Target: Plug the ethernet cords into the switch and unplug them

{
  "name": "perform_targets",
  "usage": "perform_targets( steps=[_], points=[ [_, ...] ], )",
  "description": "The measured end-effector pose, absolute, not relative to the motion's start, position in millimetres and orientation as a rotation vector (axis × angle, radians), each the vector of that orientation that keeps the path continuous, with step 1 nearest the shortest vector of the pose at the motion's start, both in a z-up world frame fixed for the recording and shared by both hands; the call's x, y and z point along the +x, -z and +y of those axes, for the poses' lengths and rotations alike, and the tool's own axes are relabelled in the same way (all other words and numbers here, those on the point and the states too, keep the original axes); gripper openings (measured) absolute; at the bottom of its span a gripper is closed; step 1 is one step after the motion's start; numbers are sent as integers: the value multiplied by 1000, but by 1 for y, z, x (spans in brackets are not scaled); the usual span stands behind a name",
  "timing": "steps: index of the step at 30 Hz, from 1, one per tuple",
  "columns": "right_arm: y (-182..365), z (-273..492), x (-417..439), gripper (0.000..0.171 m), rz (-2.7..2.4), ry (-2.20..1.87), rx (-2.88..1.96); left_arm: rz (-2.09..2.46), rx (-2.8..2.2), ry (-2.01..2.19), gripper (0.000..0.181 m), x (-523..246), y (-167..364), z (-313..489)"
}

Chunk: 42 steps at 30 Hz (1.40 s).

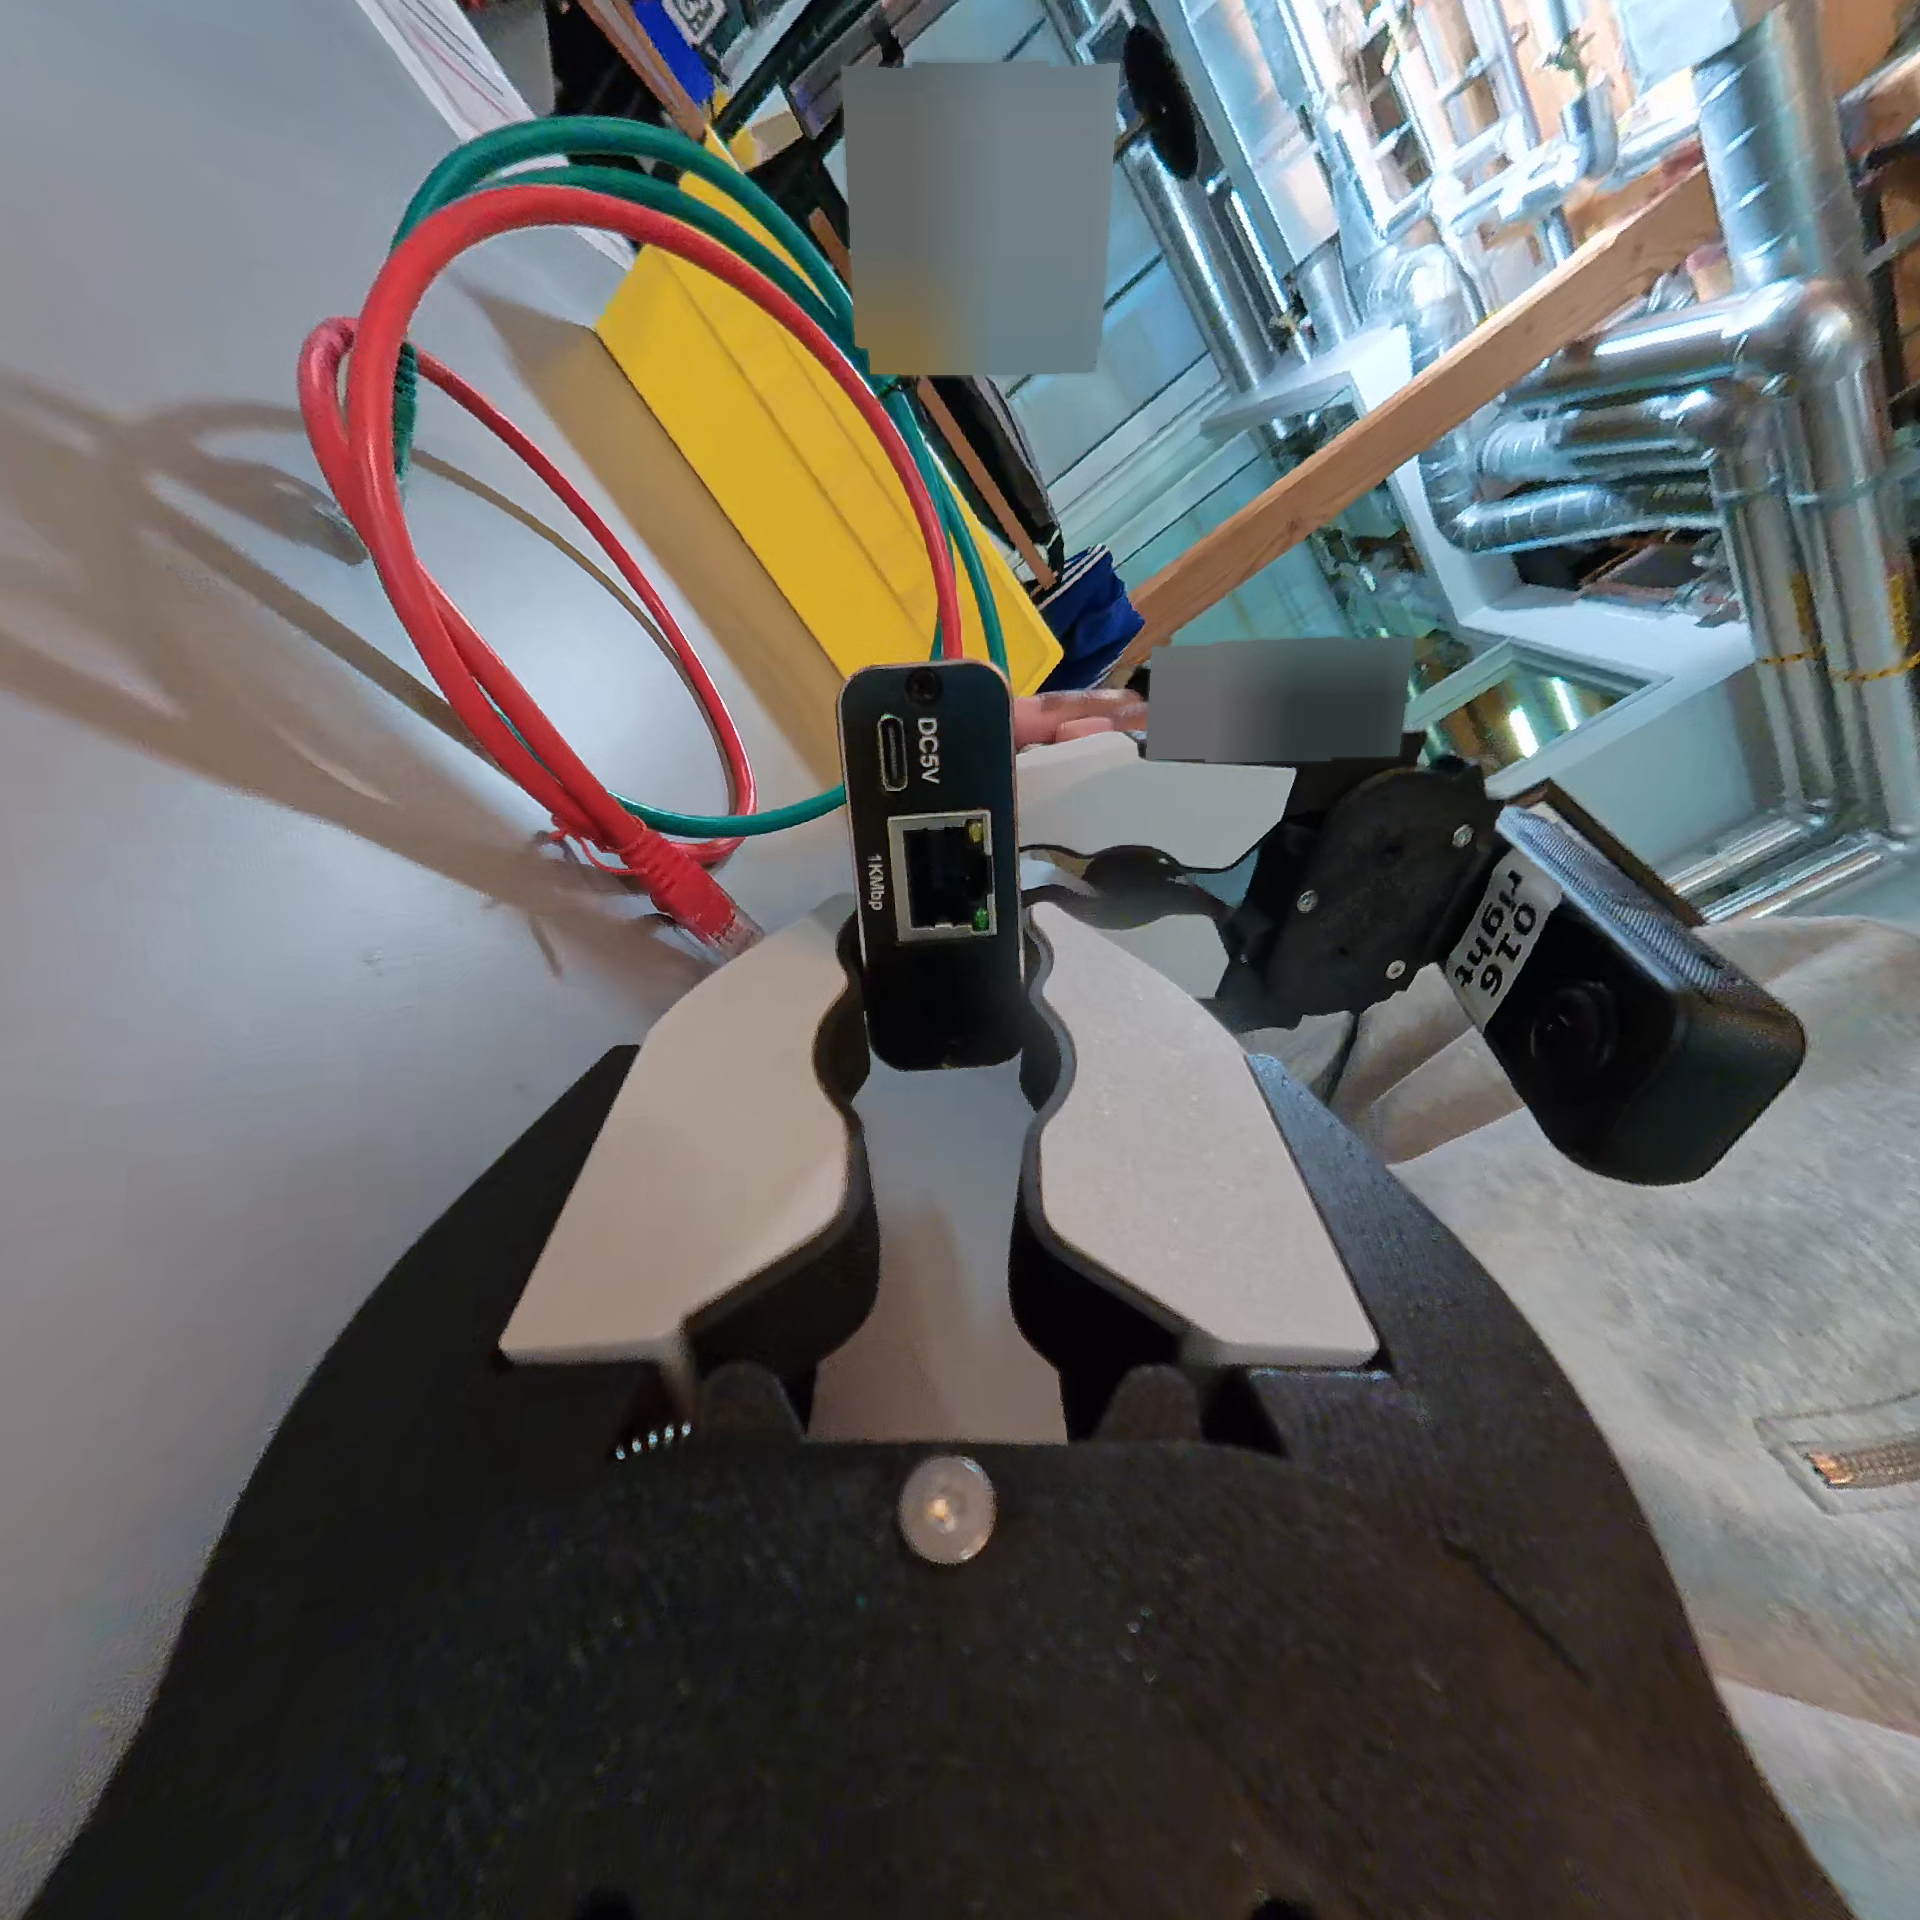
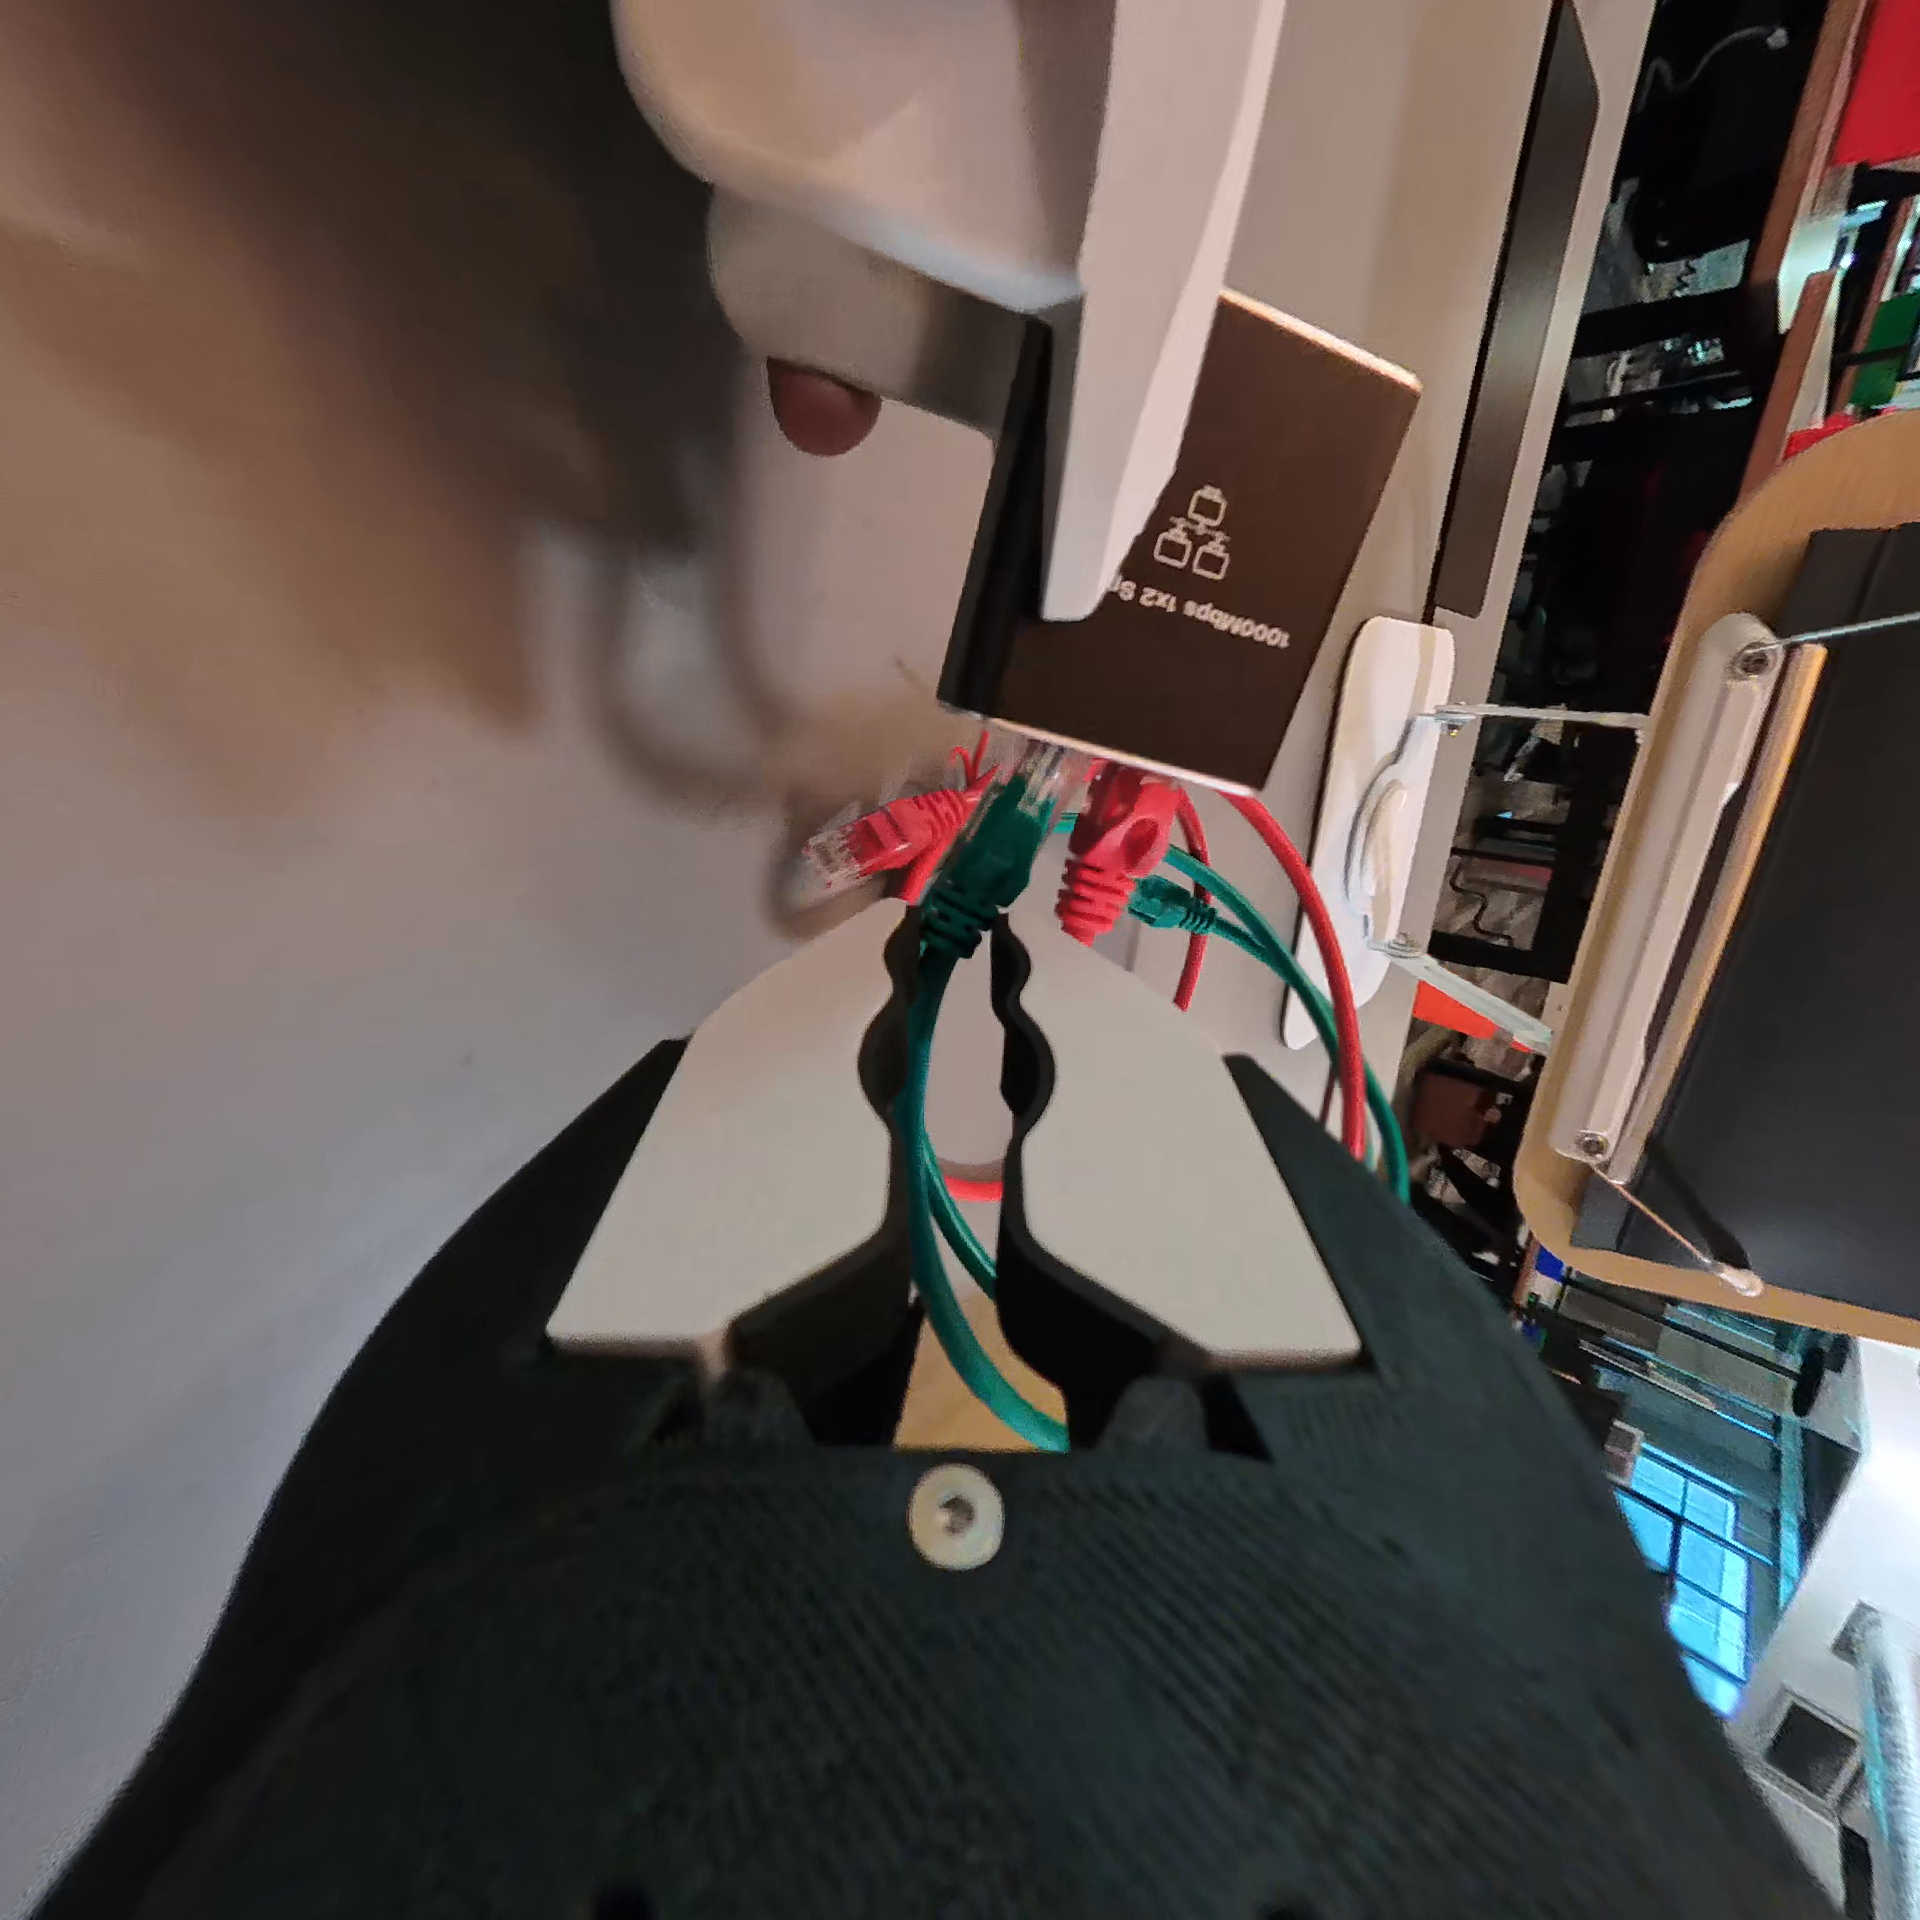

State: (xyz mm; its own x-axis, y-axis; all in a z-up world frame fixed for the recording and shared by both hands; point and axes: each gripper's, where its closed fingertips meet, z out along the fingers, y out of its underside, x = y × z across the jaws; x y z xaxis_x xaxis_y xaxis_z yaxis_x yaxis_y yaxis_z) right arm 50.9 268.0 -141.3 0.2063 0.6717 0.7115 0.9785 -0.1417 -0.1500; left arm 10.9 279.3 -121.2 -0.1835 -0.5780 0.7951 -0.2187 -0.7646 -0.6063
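Black switch sits upright btwn my left gripper fingers, end face w/ its one empty port toward the camera; pale fingers closed snug on its sides, so left has it clamped. Red cord and green cord loop behind it over the white table, a loose red plug just left of my fingertip. Right gripper points up at the switch's other end, tilted; its fingers nearly shut, pinching the green plug at the boot, plug tip at the port – can't tell if seated. Second red plug sits in the port beside it, another red plug hangs free on the left, a second green plug lies behind
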Motion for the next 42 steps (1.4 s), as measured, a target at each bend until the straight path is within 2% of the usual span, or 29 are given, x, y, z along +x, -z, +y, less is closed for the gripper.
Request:
perform_targets(
  steps=[10, 22, 30, 38, 42],
  points=[
    [136, 265, 50, 13, -1552, 638, -1839, 1007, -1771, 2012, 24, 10, 119, 273],
    [125, 284, 45, 14, -1296, 761, -1757, 880, -1747, 2104, 24, 6, 110, 284],
    [112, 292, 47, 25, -1161, 808, -1668, 706, -1760, 2140, 23, 2, 108, 301],
    [88, 273, 80, 21, -834, 539, -1706, 516, -1764, 2161, 23, -4, 107, 320],
    [83, 261, 122, 26, -528, 241, -1814, 467, -1759, 2187, 24, -6, 107, 325]
  ],
)
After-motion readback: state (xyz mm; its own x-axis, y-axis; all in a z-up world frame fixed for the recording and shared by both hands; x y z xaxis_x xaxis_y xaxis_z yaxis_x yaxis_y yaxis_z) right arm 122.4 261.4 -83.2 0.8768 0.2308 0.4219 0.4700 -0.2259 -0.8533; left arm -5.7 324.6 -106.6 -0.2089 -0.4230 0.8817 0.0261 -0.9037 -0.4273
